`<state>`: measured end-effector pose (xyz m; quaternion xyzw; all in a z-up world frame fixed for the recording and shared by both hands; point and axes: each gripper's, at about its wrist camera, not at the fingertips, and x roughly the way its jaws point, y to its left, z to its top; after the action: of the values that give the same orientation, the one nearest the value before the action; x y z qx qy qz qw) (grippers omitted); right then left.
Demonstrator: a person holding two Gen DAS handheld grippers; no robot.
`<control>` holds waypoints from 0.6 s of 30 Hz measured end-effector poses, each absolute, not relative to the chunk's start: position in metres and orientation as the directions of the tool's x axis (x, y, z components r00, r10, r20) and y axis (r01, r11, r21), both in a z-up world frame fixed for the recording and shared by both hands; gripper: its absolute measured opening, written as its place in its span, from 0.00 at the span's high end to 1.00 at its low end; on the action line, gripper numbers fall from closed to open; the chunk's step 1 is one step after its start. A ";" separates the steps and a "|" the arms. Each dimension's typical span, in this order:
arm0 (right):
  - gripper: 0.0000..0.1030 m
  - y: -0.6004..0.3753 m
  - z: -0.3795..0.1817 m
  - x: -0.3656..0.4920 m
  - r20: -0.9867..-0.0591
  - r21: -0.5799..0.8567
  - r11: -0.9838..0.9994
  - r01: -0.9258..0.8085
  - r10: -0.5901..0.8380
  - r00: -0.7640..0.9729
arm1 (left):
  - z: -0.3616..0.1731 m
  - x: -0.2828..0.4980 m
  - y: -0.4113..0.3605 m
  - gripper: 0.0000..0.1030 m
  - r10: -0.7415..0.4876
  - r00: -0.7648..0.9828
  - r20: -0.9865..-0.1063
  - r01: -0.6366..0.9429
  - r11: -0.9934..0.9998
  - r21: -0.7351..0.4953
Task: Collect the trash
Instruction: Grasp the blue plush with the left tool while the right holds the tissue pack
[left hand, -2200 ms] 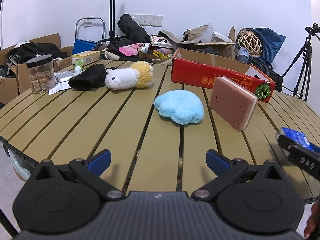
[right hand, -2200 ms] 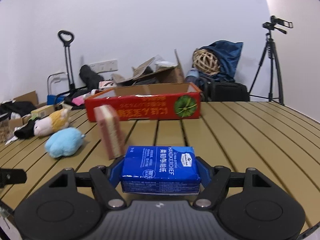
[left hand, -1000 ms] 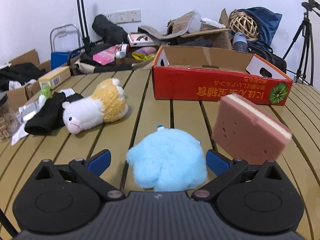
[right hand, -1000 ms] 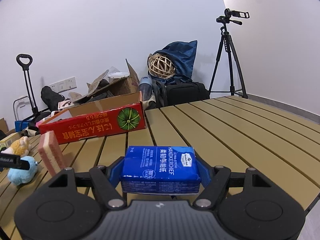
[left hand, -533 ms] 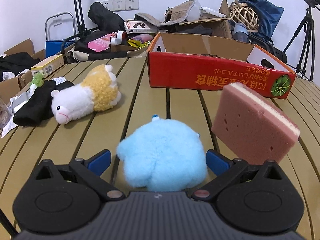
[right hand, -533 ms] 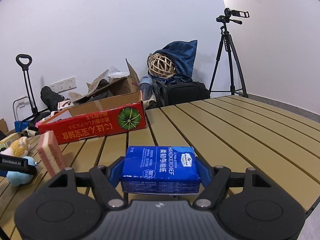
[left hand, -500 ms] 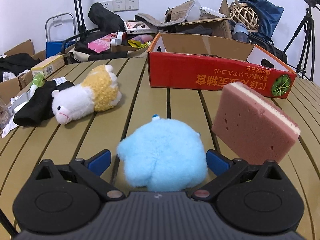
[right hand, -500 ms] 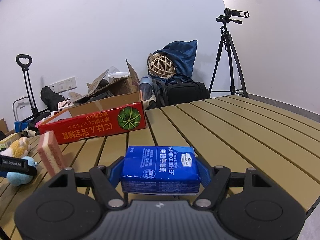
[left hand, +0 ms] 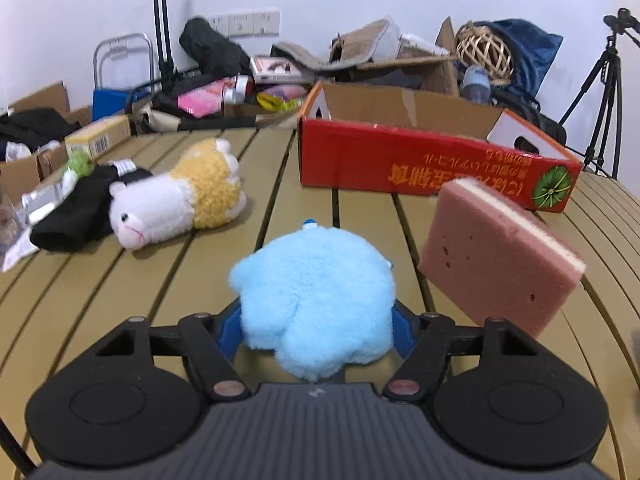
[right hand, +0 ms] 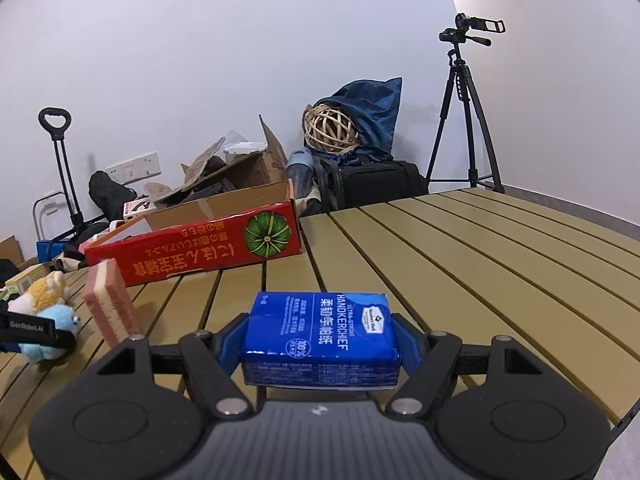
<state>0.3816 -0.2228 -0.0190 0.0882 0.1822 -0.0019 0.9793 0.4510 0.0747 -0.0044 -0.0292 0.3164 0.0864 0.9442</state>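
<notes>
Blue fluff fills the left wrist view: the left gripper [left hand: 316,328] has just been closing its jaws, and the pale blue plush toy [left hand: 314,304] sits squeezed between the blue pads on the slatted table [left hand: 168,280]. At two o'clock from the plush, a pink sponge [left hand: 496,256] stands tilted on its edge, just beside it. At ten o'clock lies a white and yellow plush sheep [left hand: 180,200], its head resting against a black cloth [left hand: 76,212]. Straight up at twelve to one o'clock, the open red cardboard box [left hand: 420,160] waits at the table's far side. Over on the other camera, the right gripper [right hand: 320,336] is clamped on a blue handkerchief tissue pack [right hand: 320,332], held level above the boards. From there the red box sits at eleven o'clock, the sponge at nine, and the left gripper's finger crosses the blue plush at the far left edge.
</notes>
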 end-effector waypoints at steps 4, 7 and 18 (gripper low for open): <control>0.30 -0.222 -0.018 0.381 -0.357 0.174 0.985 0.016 0.048 0.933 | 0.001 0.438 0.067 0.31 0.160 0.807 -0.568 -0.174 0.984 0.031; 0.30 -0.219 -0.018 0.380 -0.359 0.175 0.985 -0.004 0.067 0.931 | 0.005 0.428 0.061 0.31 0.166 0.819 -0.549 -0.165 0.985 0.051; 0.30 -0.204 -0.015 0.368 -0.357 0.164 0.983 -0.083 0.138 0.924 | 0.016 0.386 0.032 0.31 0.180 0.853 -0.490 -0.136 0.983 0.124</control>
<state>0.3682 -0.2038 -0.0150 0.0732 0.1869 0.0564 0.9780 0.3861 0.0320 0.0161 0.0423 0.2582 0.0823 0.9616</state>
